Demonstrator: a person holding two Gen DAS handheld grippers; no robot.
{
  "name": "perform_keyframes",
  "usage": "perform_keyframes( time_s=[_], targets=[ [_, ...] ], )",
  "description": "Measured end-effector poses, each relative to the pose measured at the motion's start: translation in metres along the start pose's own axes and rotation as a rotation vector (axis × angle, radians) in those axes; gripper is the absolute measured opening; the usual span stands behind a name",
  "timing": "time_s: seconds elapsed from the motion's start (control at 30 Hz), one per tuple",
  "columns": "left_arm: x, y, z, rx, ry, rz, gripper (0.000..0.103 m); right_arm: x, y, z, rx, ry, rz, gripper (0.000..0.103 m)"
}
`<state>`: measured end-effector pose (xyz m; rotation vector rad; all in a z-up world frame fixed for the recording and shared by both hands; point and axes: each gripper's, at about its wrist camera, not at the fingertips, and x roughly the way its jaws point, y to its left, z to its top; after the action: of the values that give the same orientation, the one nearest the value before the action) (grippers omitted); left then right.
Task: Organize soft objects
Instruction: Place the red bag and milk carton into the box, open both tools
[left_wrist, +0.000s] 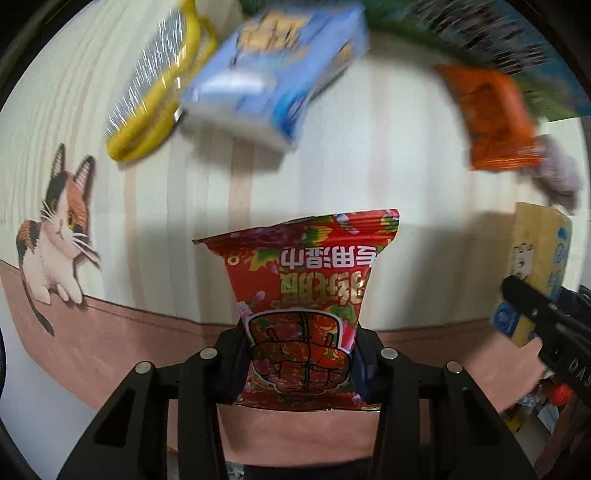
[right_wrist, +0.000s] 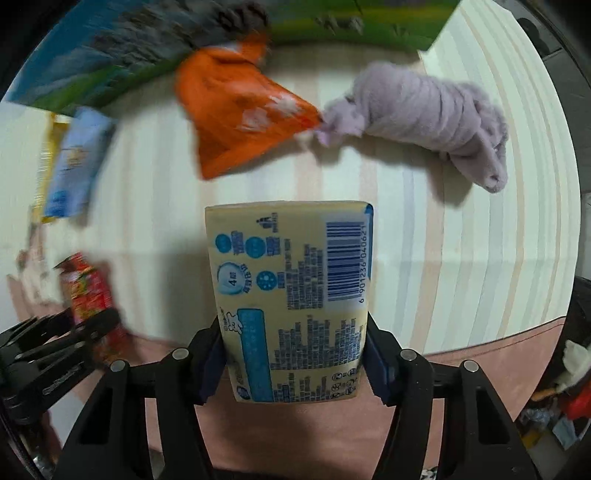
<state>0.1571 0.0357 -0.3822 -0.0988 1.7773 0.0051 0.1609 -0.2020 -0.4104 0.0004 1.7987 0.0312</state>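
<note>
My left gripper (left_wrist: 301, 363) is shut on a red flowered wet-wipe packet (left_wrist: 306, 288) and holds it above the striped cloth. My right gripper (right_wrist: 293, 363) is shut on a pale yellow tissue pack (right_wrist: 291, 295) with blue print and a barcode. Each held pack shows in the other view: the yellow tissue pack (left_wrist: 535, 266) at the right edge of the left wrist view, the red packet (right_wrist: 90, 295) at the left of the right wrist view. On the cloth lie a blue tissue pack (left_wrist: 273, 77), a yellow packet (left_wrist: 155, 96), an orange packet (right_wrist: 236, 110) and a lilac rolled towel (right_wrist: 428, 118).
The striped tablecloth (left_wrist: 369, 166) has a printed cat (left_wrist: 59, 229) at the left and a pink border (left_wrist: 110, 332) along its near edge. A blue-and-green picture board (right_wrist: 110, 55) lies along the far side. Clutter shows past the table's right edge (right_wrist: 569, 387).
</note>
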Motion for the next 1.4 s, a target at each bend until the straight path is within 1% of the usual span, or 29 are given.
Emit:
perform_keyframes(
  time_s=[0.03,0.1,0.13,0.17,0.23,0.27,0.3,0.33,0.37,0.4,0.43,0.47,0.53,0.57,0.67,0.7,0.77,0.8,0.87,0.97,1.1,1.2,1.33,1.4],
  targets=[
    [-0.015,-0.002,-0.005,0.009,-0.025,-0.025,0.041,-0.013,0.003,-0.003,-0.011,-0.019,0.017,0.065],
    [-0.055,-0.013,-0.009,0.033,-0.094,-0.080,0.041,-0.055,0.006,-0.008,-0.039,-0.075,0.074,0.065],
    [-0.073,-0.018,-0.008,0.046,-0.127,-0.095,0.041,-0.073,0.008,-0.010,-0.049,-0.101,0.098,0.065],
    [-0.100,-0.026,-0.005,0.067,-0.182,-0.114,0.041,-0.095,0.010,-0.010,-0.061,-0.136,0.122,0.065],
    [-0.140,-0.037,0.004,0.105,-0.251,-0.130,0.041,-0.139,0.013,-0.006,-0.082,-0.208,0.153,0.065],
    [-0.154,-0.042,0.011,0.121,-0.270,-0.138,0.041,-0.162,0.014,0.001,-0.092,-0.244,0.165,0.065],
    [-0.167,-0.048,0.020,0.131,-0.287,-0.152,0.041,-0.175,0.014,0.007,-0.095,-0.262,0.172,0.065],
    [-0.186,-0.051,0.044,0.139,-0.299,-0.163,0.041,-0.193,0.013,0.018,-0.096,-0.288,0.183,0.065],
    [-0.198,-0.055,0.060,0.150,-0.310,-0.161,0.041,-0.203,0.013,0.030,-0.097,-0.300,0.183,0.065],
    [-0.206,-0.057,0.076,0.153,-0.320,-0.154,0.041,-0.212,0.013,0.049,-0.092,-0.321,0.168,0.065],
    [-0.215,-0.058,0.097,0.153,-0.332,-0.138,0.041,-0.218,0.013,0.060,-0.090,-0.331,0.152,0.065],
    [-0.220,-0.058,0.117,0.148,-0.345,-0.112,0.041,-0.222,0.011,0.080,-0.081,-0.341,0.126,0.065],
    [-0.222,-0.056,0.155,0.141,-0.327,-0.097,0.041,-0.220,0.005,0.110,-0.065,-0.326,0.101,0.065],
    [-0.219,-0.056,0.168,0.128,-0.311,-0.103,0.041,-0.212,0.002,0.125,-0.056,-0.307,0.096,0.065],
    [-0.194,-0.052,0.214,0.083,-0.219,-0.128,0.041,-0.188,-0.004,0.164,-0.037,-0.251,0.060,0.065],
    [-0.182,-0.049,0.220,0.076,-0.203,-0.125,0.041,-0.174,-0.009,0.170,-0.029,-0.231,0.052,0.065],
    [-0.167,-0.050,0.243,0.062,-0.159,-0.112,0.041,-0.154,-0.014,0.188,-0.006,-0.181,0.041,0.065],
    [-0.159,-0.051,0.253,0.057,-0.140,-0.106,0.041,-0.148,-0.015,0.191,0.003,-0.161,0.036,0.065],
    [-0.145,-0.054,0.273,0.050,-0.101,-0.098,0.041,-0.130,-0.017,0.208,0.018,-0.120,0.024,0.065],
    [-0.124,-0.056,0.297,0.043,-0.049,-0.076,0.041,-0.105,-0.021,0.218,0.036,-0.078,0.022,0.065],
    [-0.112,-0.059,0.321,0.043,-0.036,-0.047,0.041,-0.086,-0.021,0.226,0.043,-0.048,0.006,0.065],
    [-0.107,-0.062,0.332,0.048,-0.031,-0.030,0.041,-0.073,-0.022,0.234,0.042,-0.034,-0.004,0.065],
    [-0.101,-0.065,0.341,0.053,-0.021,-0.016,0.042,-0.066,-0.015,0.238,0.034,-0.022,-0.021,0.065],
    [-0.100,-0.066,0.345,0.062,-0.016,0.008,0.043,-0.068,-0.012,0.232,0.021,-0.017,-0.038,0.066]
  ],
)
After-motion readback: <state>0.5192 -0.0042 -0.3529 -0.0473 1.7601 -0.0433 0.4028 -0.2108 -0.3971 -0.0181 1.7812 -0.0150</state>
